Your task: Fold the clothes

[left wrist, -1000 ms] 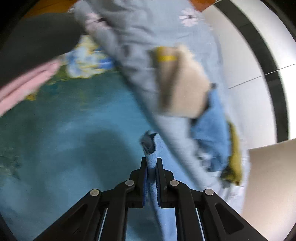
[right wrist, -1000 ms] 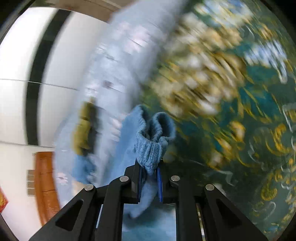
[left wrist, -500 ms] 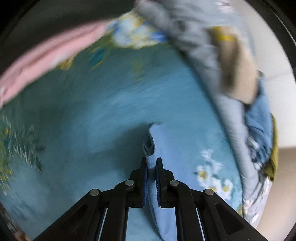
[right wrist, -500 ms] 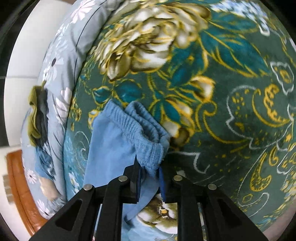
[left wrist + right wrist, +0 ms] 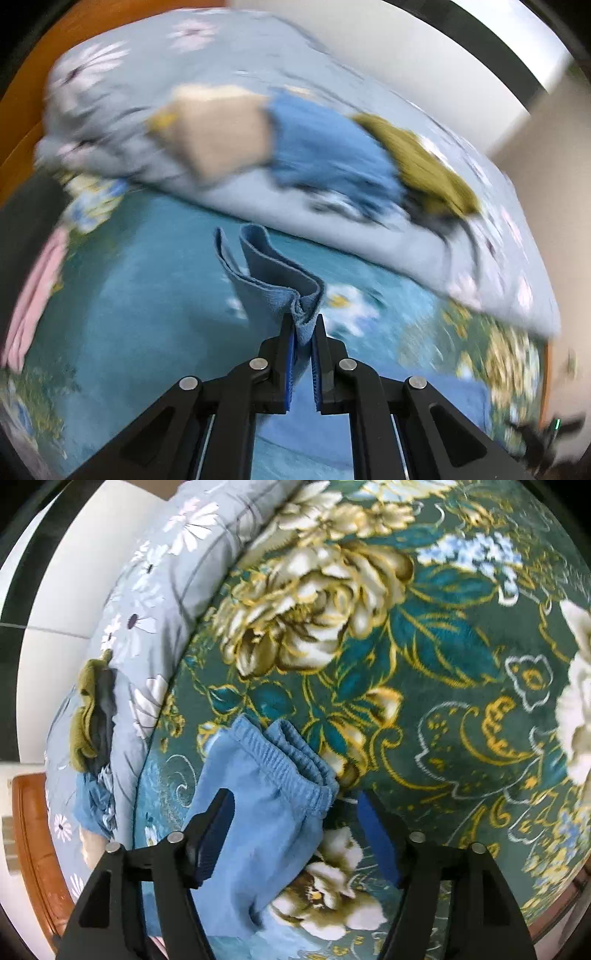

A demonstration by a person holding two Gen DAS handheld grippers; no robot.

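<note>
Your left hand-held gripper (image 5: 303, 334) pinches the blue garment (image 5: 255, 812) to lay it flat on the bed (image 5: 461, 709), while your right hand-held gripper (image 5: 295, 834) stands apart over its waistband.

Home bedroom: floral blanket (image 5: 424, 664), quilt (image 5: 332, 218), wooden bedframe (image 5: 35, 842).

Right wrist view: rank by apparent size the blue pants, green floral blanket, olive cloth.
1. green floral blanket, fills most of the frame
2. blue pants, though nearness to the camera inflates them
3. olive cloth, small and farther off, on the grey daisy-print quilt
</note>
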